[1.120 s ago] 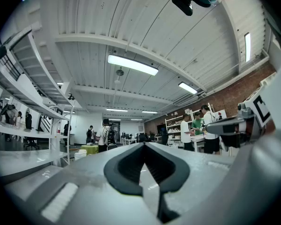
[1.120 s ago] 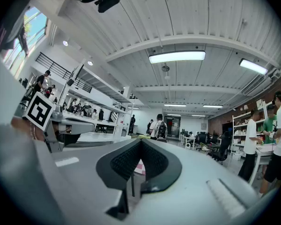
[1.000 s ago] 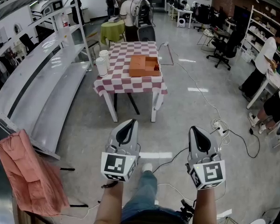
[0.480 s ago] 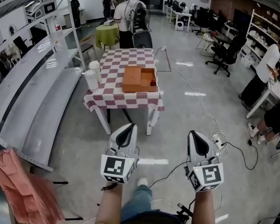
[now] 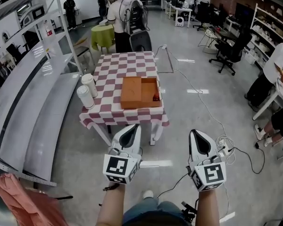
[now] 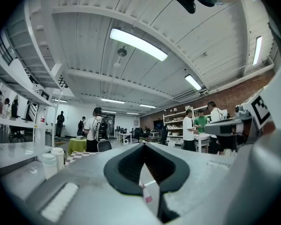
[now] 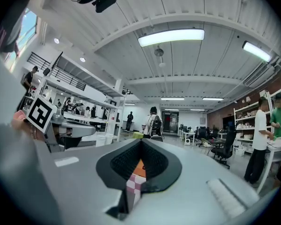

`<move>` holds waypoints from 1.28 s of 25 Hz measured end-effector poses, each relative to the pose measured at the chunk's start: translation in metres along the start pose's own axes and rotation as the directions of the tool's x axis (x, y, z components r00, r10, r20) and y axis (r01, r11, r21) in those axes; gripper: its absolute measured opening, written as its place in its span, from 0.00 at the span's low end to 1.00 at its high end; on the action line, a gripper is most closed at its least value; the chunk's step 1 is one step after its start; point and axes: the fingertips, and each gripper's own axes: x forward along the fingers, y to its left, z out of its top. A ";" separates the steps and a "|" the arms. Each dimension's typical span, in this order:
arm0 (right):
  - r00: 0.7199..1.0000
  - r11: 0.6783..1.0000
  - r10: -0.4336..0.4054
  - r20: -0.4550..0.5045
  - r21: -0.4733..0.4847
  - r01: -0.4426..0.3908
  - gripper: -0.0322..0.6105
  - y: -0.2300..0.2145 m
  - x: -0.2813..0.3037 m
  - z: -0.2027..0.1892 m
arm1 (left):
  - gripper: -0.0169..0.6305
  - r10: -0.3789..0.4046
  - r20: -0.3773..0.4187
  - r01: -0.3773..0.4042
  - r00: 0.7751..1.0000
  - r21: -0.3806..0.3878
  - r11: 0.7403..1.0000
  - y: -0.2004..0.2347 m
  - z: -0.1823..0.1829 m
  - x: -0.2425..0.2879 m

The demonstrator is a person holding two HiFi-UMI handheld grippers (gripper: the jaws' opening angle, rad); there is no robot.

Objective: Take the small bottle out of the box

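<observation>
The left gripper [image 5: 131,127] and right gripper [image 5: 195,133] are closed, empty. The small bottle [image 5: 155,97] lies in the box [image 5: 139,92], well ahead.

L gripper [image 5: 132,126] & R gripper [image 5: 194,132]: same build. Smooth pale-grey shells taper to a pt, each w/ a black teardrop recess on top. Recess lining is ribbed black in the gripper views, w/ a small raised grey rectangle on the shell. White marker cube [image 5: 121,168] w/ black squares at the rear of each. Person wears blue jeans [image 5: 148,210] & a white shoe [image 5: 146,194].
</observation>
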 end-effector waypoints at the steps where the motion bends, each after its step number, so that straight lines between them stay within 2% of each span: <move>1: 1.000 1.000 0.000 -0.005 -0.002 0.000 0.05 -0.001 0.006 0.000 | 0.02 -0.006 0.000 0.006 1.000 0.000 1.000 0.003 0.000 0.007; 9: 1.000 1.000 -0.019 -0.015 0.009 0.019 0.05 -0.026 0.038 -0.010 | 0.02 -0.024 -0.014 0.024 1.000 -0.007 1.000 0.013 -0.010 0.044; 19: 0.999 0.998 0.006 -0.040 0.059 -0.004 0.05 -0.090 0.110 -0.038 | 0.02 0.018 -0.061 -0.018 0.998 -0.008 1.000 0.029 -0.030 0.122; 26: 0.998 0.997 0.053 -0.035 0.049 -0.051 0.05 -0.154 0.179 -0.043 | 0.02 0.100 -0.061 -0.104 0.993 -0.060 0.993 0.055 -0.035 0.200; 32: 0.994 0.994 0.099 -0.050 0.060 -0.096 0.05 -0.203 0.225 -0.054 | 0.02 0.141 -0.086 -0.145 0.986 -0.040 0.989 0.062 -0.040 0.257</move>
